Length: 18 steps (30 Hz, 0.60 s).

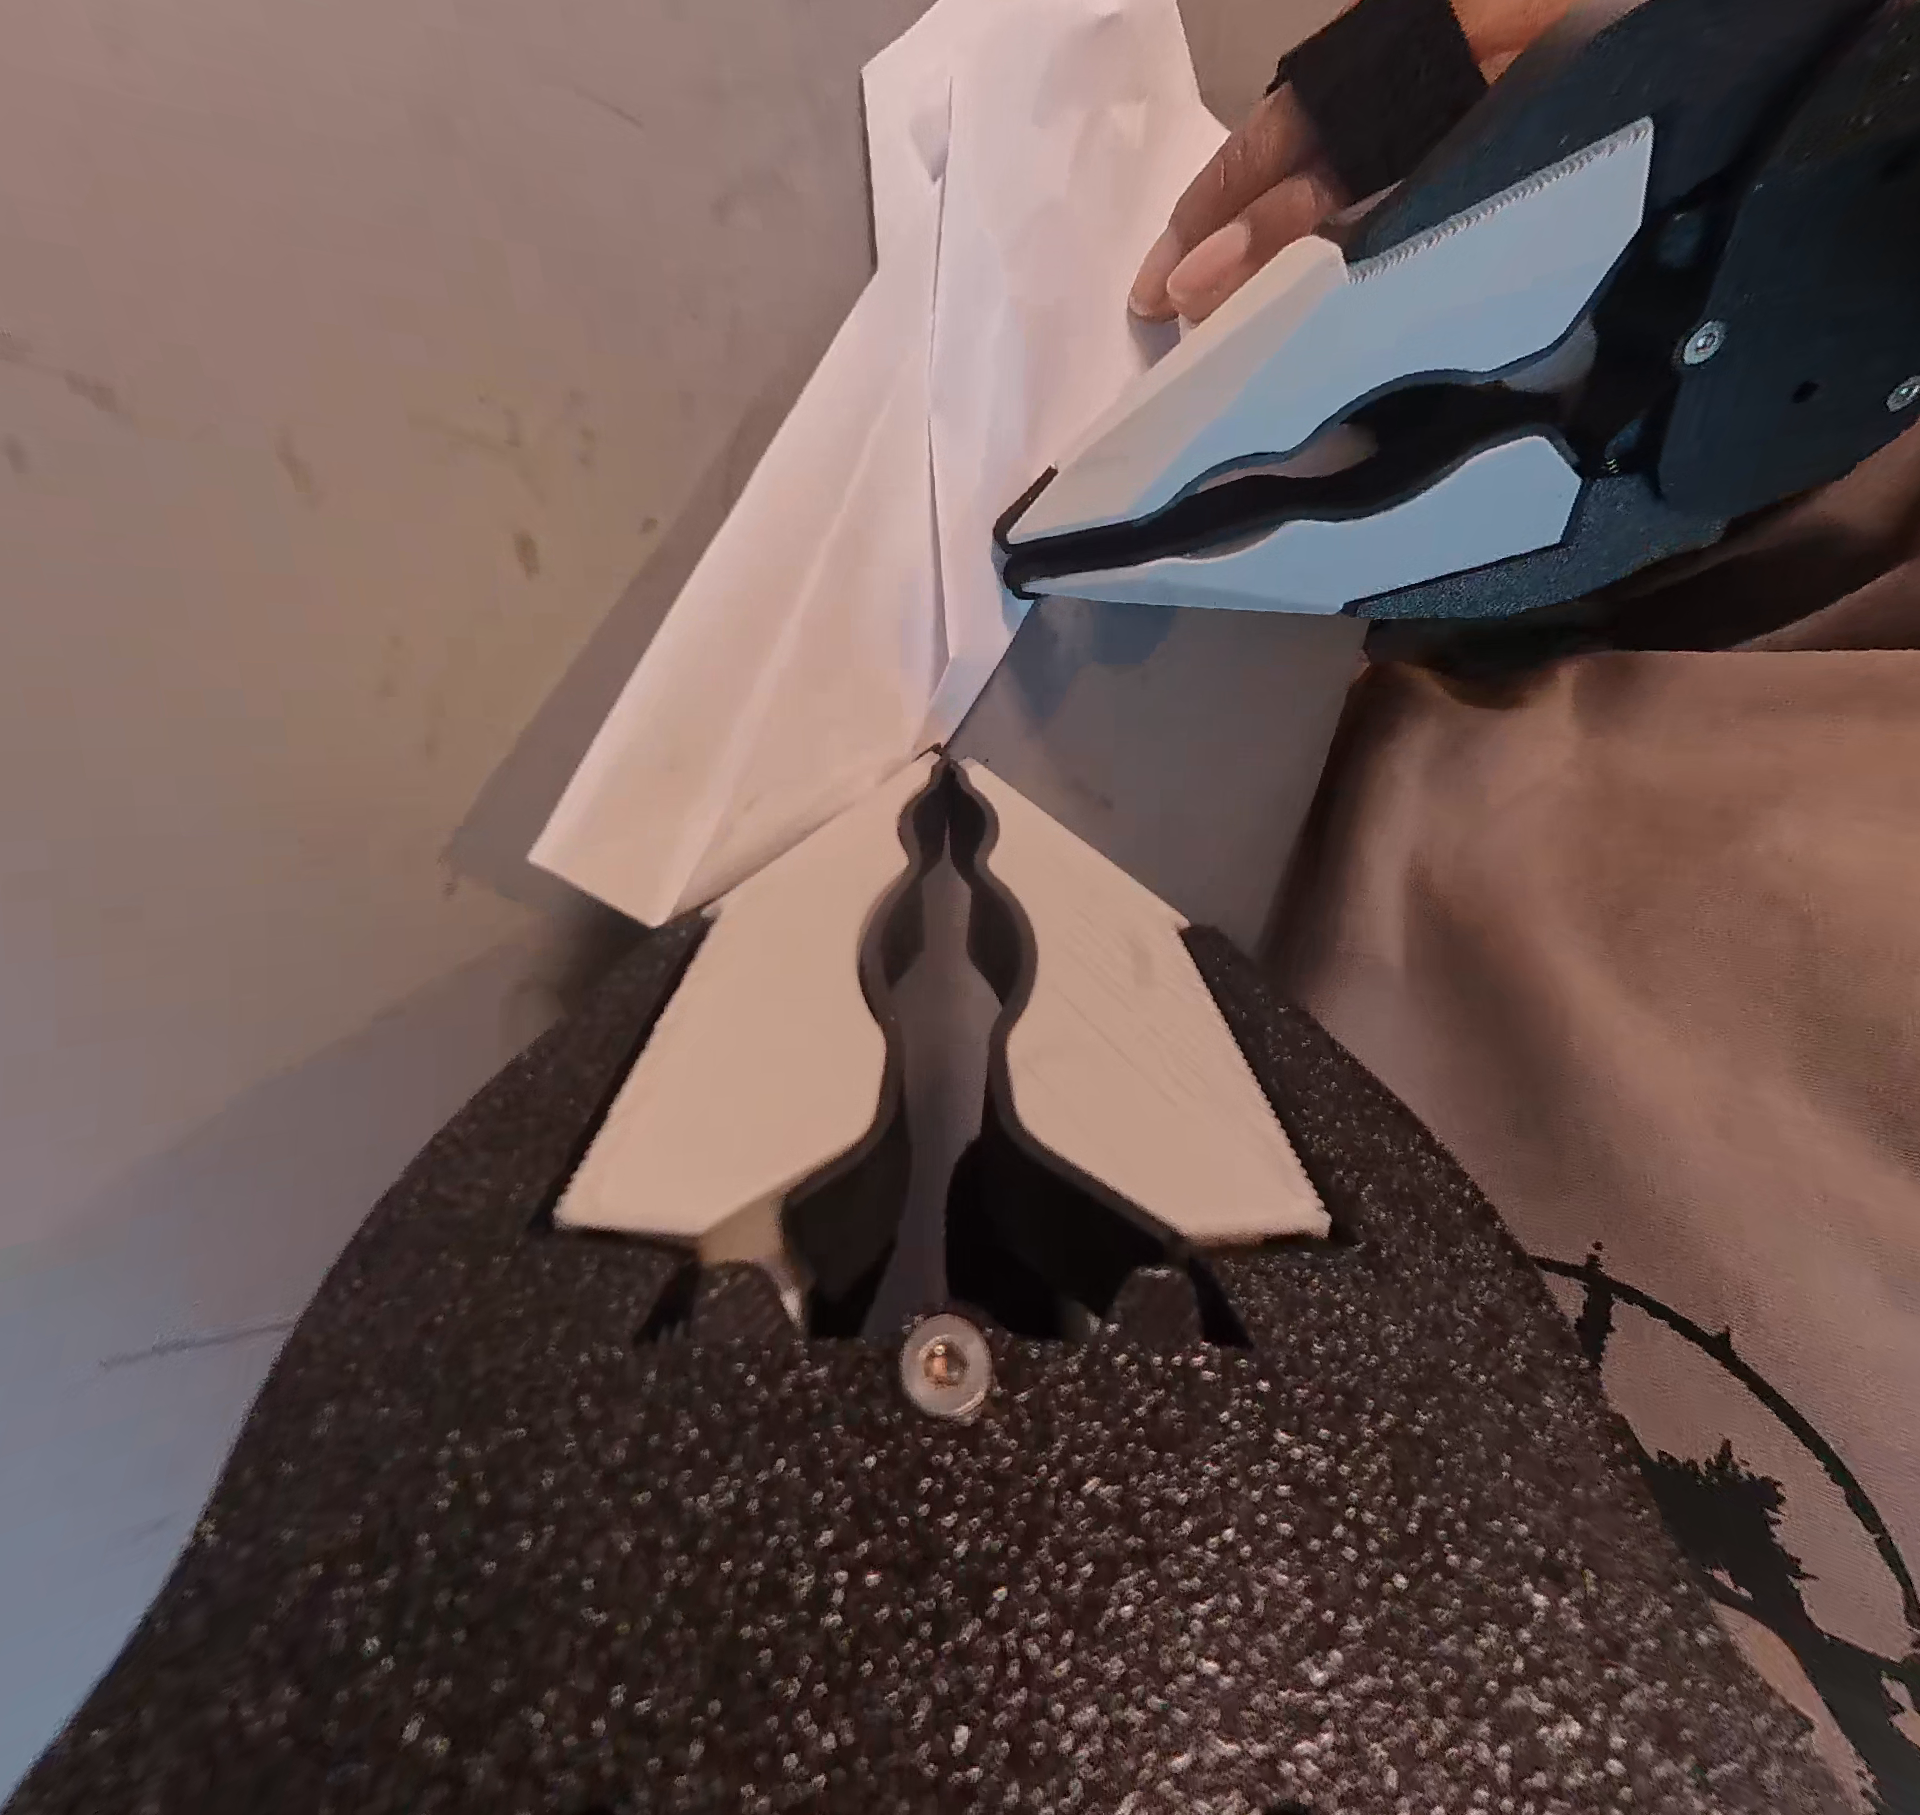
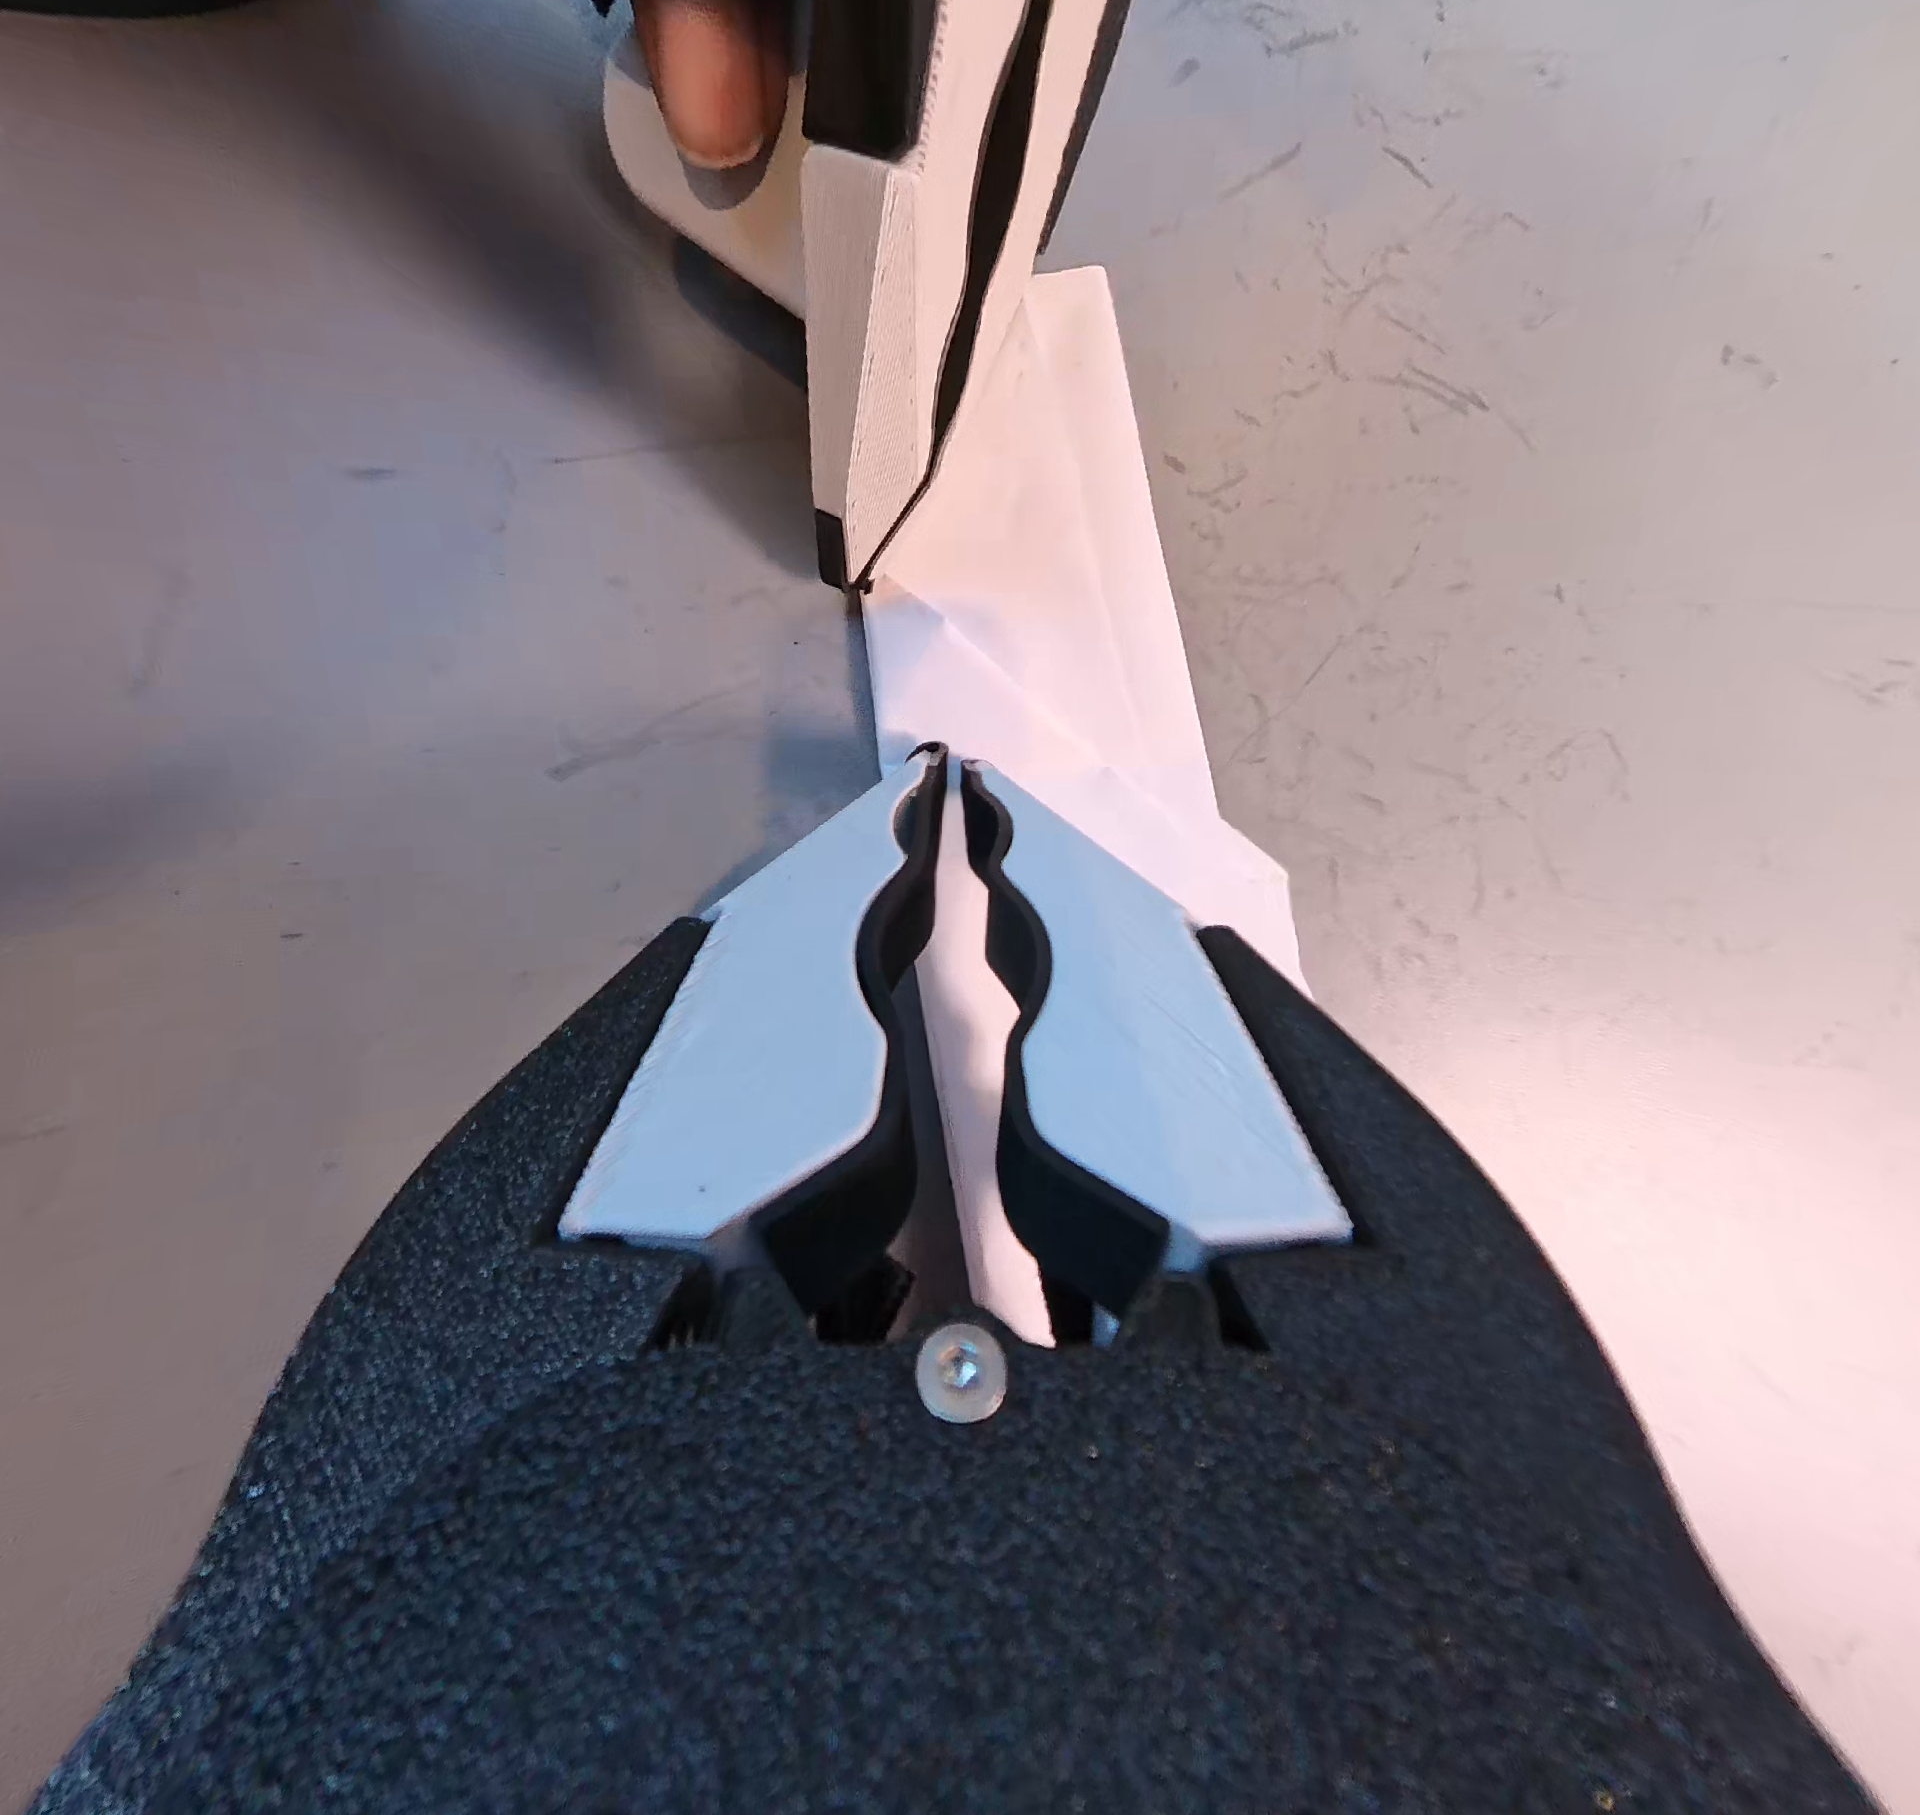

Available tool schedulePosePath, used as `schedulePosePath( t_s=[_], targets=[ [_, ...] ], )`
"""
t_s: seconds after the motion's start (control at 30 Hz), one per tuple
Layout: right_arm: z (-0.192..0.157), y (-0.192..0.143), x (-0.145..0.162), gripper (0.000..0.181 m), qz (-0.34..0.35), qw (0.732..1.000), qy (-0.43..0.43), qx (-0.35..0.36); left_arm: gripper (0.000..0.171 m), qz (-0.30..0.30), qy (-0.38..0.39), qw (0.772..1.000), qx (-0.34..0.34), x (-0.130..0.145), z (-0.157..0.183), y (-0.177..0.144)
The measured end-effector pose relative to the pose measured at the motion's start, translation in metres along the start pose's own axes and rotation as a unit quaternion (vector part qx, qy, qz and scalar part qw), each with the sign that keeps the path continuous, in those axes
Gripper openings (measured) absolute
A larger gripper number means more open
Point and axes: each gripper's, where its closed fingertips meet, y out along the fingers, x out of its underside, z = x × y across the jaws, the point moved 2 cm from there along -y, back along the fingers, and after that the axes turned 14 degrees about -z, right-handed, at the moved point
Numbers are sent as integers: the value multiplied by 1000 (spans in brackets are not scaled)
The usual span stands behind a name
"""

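A folded white paper (image 1: 831,518) with several creases lies partly lifted over a scuffed grey table (image 1: 312,415). My left gripper (image 1: 948,757) is shut on the paper's near edge, and a thin strip of it runs back between the jaws. My right gripper (image 1: 1006,560) comes in from the upper right and is shut on the paper's right edge. In the right wrist view the paper (image 2: 1039,570) runs back between the jaws of my right gripper (image 2: 948,757). The left gripper (image 2: 857,583) reaches down from above and pinches the paper's left edge a short way ahead.
A person's fingers (image 1: 1226,207) in a black fingerless glove hold the right gripper, and a finger (image 2: 707,51) shows on the left one. A beige shirt with a black print (image 1: 1610,1038) fills the right side. The grey table (image 2: 1507,415) surrounds the paper. The grippers' ends are close to 5 centimeters from one another.
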Motion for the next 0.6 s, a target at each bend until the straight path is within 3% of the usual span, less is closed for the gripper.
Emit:
schedulePosePath(
  t_s=[0.23, 0.37, 0.6],
  targets=[
    [-6, -12, -23, 0, 37, 998, -60, 4, 0, -25, -2, 1000, -6, -1, 0, 0],
    [-16, -4, -29, 0, 12, 996, -88, -16, 0, -31, -2, 1000, -3, -1, 0, 0],
    [-15, 10, -26, 0, -25, 997, -63, -47, 0, -35, 8, 999, 1, -1, 0, 0]
  ],
)
